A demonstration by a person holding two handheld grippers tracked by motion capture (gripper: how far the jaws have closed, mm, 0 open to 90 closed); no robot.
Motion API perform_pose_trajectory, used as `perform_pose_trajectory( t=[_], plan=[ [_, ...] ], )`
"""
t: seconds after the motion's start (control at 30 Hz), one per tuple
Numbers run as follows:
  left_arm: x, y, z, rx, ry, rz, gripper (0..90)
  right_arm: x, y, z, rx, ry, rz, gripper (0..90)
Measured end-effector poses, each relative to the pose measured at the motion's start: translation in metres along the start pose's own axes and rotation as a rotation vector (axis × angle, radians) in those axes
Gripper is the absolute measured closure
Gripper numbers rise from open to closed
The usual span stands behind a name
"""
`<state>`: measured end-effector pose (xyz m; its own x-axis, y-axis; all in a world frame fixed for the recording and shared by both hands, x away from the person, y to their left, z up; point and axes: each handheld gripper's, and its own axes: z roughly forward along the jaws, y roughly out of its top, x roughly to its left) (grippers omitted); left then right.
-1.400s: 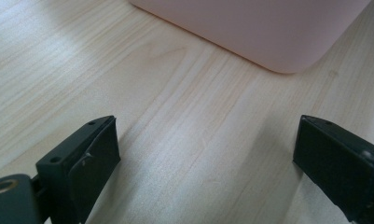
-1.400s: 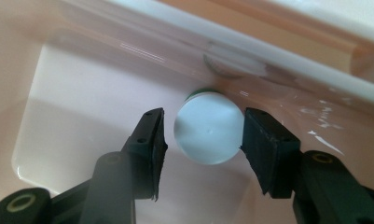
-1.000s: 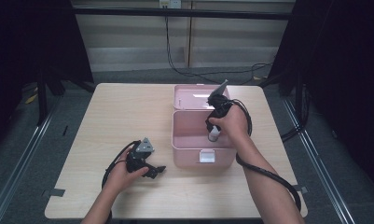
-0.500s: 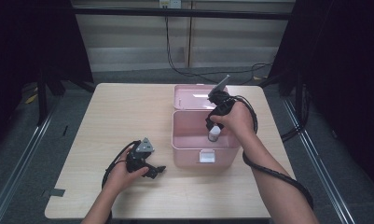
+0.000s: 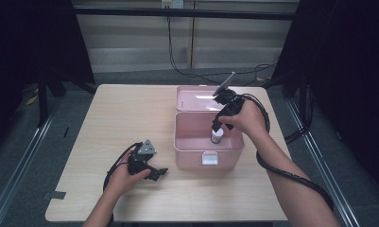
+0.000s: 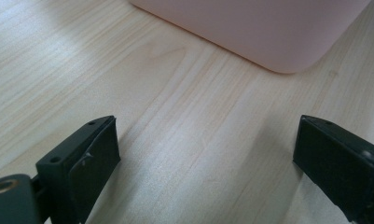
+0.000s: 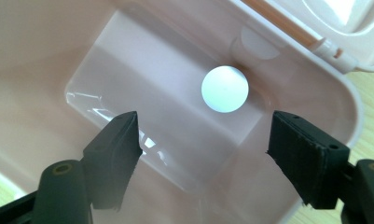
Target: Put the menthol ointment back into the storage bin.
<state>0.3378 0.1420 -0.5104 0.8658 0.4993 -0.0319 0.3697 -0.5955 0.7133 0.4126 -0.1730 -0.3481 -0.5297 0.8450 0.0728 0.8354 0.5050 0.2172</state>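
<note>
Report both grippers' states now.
Left gripper: open, empty, over the table.
Right gripper: open, empty, above the bottle in the box.

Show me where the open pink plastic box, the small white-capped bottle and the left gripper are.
open pink plastic box (image 5: 209,159), high view, front wall
small white-capped bottle (image 7: 225,89), right gripper view, round white cap
left gripper (image 5: 159,173), high view, between the jaw tips

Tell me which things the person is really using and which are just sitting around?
In use:
- pink box, lid open
- small white-capped bottle standing inside the box
- right gripper, open above the bottle

Just around:
- left gripper, open, resting on the table beside the box
- cables on the floor behind the table
</note>
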Motion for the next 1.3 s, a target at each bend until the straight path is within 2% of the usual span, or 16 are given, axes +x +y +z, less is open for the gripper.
perform_pose_trajectory(
  t=[0.47,0.9,1.1,1.3],
  plan=[
    [0.0,0.0,0.0,0.001,0.0,0.001,6.3,-0.019,-0.021,-0.022,-0.04,0.033,-0.075,22.8],
    [0.0,0.0,0.0,-0.001,0.001,0.001,6.3,-0.036,-0.046,-0.037,-0.069,0.058,-0.09,22.1],
    [0.0,0.0,0.0,-0.002,0.001,0.001,6.3,-0.043,-0.058,-0.044,-0.065,0.05,-0.088,21.8],
    [0.0,0.0,0.0,-0.001,0.002,0.002,6.3,-0.045,-0.07,-0.048,-0.07,0.05,-0.105,21.3]
  ],
)
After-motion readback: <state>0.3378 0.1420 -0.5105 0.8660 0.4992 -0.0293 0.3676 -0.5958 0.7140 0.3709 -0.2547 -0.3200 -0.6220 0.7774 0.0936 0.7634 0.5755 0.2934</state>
